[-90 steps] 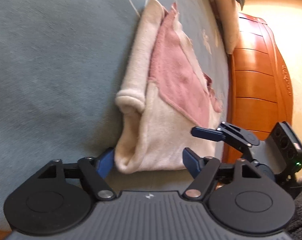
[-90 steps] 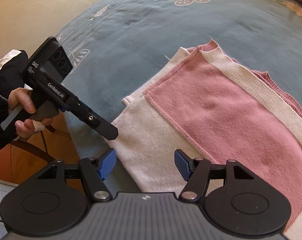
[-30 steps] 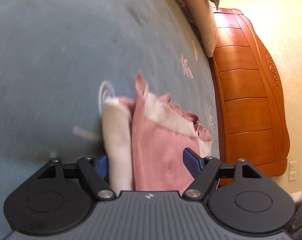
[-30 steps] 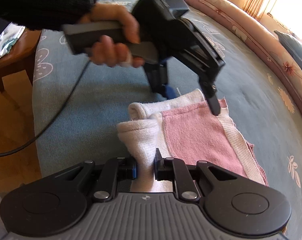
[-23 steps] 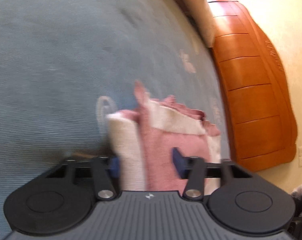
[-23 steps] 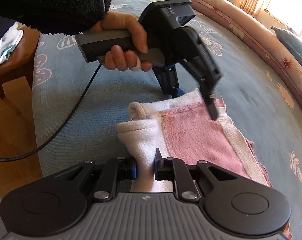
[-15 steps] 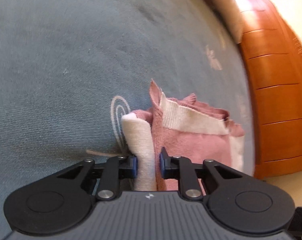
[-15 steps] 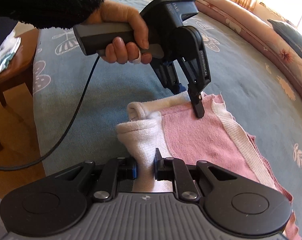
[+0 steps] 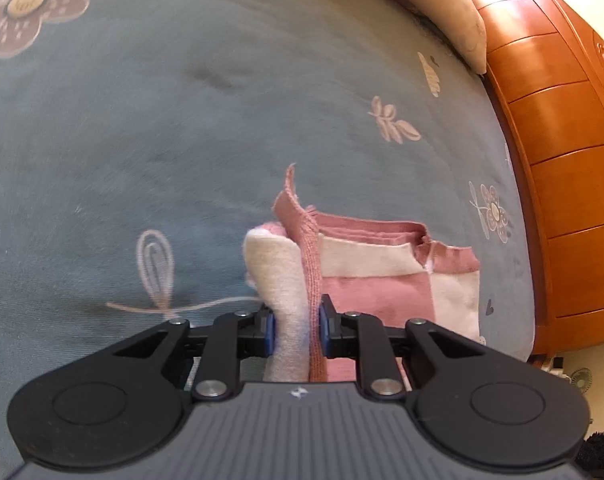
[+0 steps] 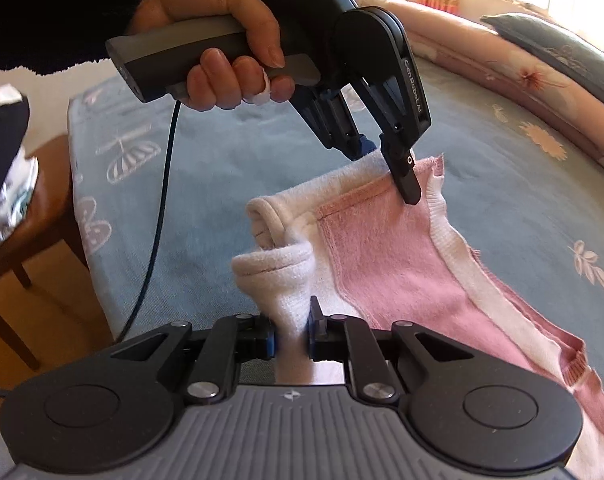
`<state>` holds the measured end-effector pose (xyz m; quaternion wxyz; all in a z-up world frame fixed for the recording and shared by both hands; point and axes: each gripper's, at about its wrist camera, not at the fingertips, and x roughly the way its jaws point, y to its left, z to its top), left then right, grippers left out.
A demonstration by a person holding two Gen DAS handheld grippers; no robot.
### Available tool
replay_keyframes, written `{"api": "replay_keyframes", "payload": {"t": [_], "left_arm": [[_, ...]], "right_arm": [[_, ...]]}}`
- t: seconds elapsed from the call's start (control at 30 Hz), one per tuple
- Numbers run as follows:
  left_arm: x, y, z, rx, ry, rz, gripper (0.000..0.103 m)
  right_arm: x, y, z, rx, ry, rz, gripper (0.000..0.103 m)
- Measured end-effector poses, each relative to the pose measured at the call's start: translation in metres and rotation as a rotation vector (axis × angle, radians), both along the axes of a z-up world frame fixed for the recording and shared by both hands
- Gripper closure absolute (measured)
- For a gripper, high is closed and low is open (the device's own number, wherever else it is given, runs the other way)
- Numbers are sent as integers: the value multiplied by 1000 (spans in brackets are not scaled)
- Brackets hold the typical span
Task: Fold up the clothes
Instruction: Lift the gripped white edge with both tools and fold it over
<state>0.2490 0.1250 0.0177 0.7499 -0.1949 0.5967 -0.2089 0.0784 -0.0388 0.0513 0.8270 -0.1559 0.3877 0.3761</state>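
1. In the left wrist view, the left tool points steeply down over the blue flowered bedspread. Its jaws have just been closing and now clench a bunched white-and-pink edge of the garment, which runs up between the blue pads. The rest of the garment hangs slack to the right, with a pink strip standing up behind the tool. A wooden headboard lies along the right edge, and a pillow lies against it.

2. In the right wrist view, the right tool is clenched on a rolled white fold of the same garment, which is raised off the bedspread and stretches away to the right.
   - The person's left hand, in a dark fleecy sleeve, is wrapped around the handle of the left tool, tilted downward to the right.
   - A dark cable trails from the handle.
   - A wooden chair stands beside the bed at the left.
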Motion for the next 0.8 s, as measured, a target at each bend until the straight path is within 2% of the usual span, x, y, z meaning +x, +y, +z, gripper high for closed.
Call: {"api": "replay_keyframes", "payload": {"t": [0.2, 0.4, 0.6, 0.8], "left_arm": [[-1, -54, 36, 32, -41, -42, 85], [-1, -120, 58, 41, -73, -117, 85], [6, -193, 56, 49, -76, -188, 85], [10, -256, 41, 44, -80, -209, 85]], "right_arm": [[-6, -30, 16, 77, 26, -84, 88], [-9, -73, 29, 128, 45, -182, 90], [-13, -125, 36, 163, 71, -305, 91], [-12, -182, 31, 188, 123, -451, 92]]}}
